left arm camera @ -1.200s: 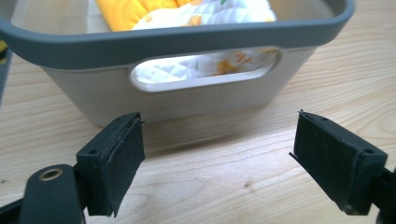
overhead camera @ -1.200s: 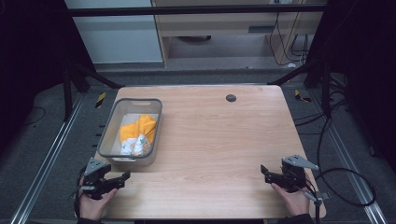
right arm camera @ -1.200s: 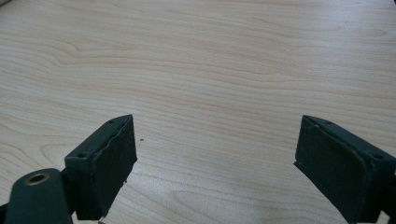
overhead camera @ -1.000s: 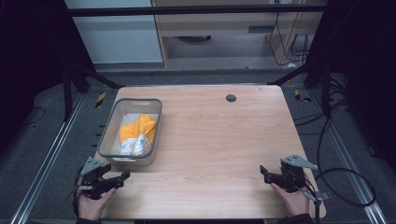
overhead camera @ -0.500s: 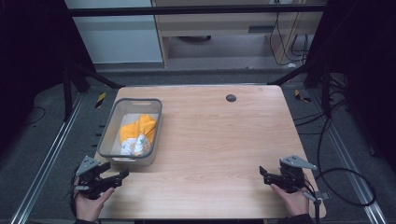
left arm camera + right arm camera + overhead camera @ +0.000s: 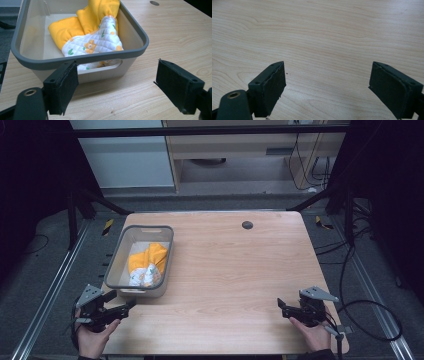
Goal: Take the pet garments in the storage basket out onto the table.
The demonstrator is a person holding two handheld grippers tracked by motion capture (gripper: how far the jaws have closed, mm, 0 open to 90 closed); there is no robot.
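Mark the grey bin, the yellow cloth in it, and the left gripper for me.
grey bin [image 6: 82,59]: left gripper view, on its near rim.
yellow cloth [image 6: 65,30]: left gripper view, on the plain yellow fold.
left gripper [image 6: 121,308]: high view, midway between its fingertips.

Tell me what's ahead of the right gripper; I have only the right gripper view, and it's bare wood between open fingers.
Observer: Nothing near it. The right gripper sits at the table's near right corner, pointing left across bare wood.
Operator: Where's the work, then?
Observer: A grey bin stands on the table's left side, just ahead of the left gripper.
Operator: Anything in the bin?
Observer: A crumpled cloth, yellow on one face, white quilted with a small print on the other.
Operator: Is the left gripper holding it?
Observer: No. Its fingers stand wide open outside the bin's near wall, empty.
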